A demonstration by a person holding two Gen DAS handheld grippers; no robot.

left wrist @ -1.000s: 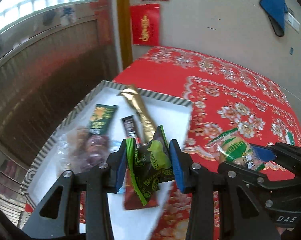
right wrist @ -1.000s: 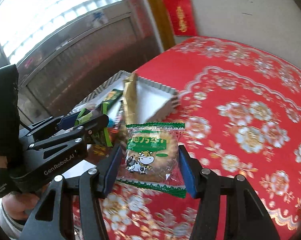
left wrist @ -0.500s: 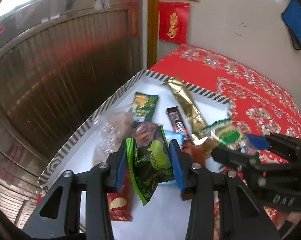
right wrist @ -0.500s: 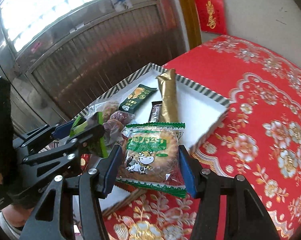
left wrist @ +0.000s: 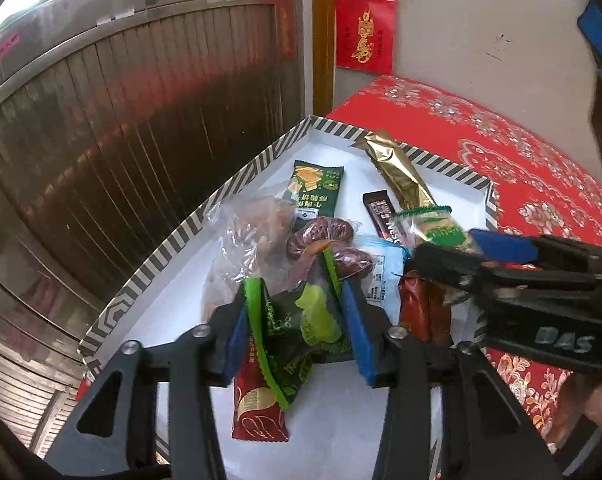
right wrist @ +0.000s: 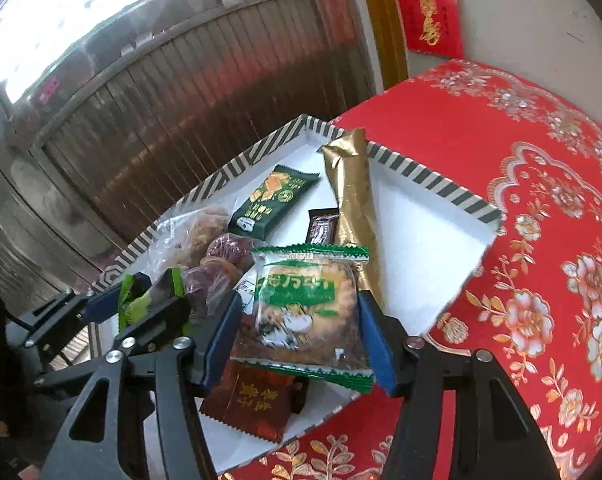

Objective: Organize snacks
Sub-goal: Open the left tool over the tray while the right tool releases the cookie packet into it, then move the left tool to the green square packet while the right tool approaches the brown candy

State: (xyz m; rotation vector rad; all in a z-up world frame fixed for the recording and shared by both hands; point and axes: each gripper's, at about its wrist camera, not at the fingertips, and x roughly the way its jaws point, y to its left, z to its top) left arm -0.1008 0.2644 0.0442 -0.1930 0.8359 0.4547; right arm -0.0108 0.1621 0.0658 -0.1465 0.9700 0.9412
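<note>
My left gripper point(left wrist: 297, 332) is shut on a dark green snack packet point(left wrist: 301, 328) and holds it over the white striped-rim box point(left wrist: 189, 224). My right gripper point(right wrist: 301, 340) is shut on a clear green-edged cookie packet point(right wrist: 307, 304), also over the box point(right wrist: 421, 184). In the box lie a gold stick pack point(right wrist: 351, 200), a green biscuit pack point(right wrist: 273, 200), a dark chocolate bar point(left wrist: 381, 212), clear bags of dates point(left wrist: 329, 236) and red packets point(right wrist: 257, 404). The right gripper point(left wrist: 501, 256) shows in the left wrist view, the left gripper point(right wrist: 141, 300) in the right wrist view.
The box sits at the left edge of a table with a red flowered cloth point(right wrist: 541, 240). A metal shutter point(left wrist: 121, 140) stands beyond the table's left side. A grey wall with red paper hangings point(left wrist: 365, 32) is behind.
Both grippers have moved left from above the red cloth to above the box, each still holding its packet. The box contents now lie directly below them.
</note>
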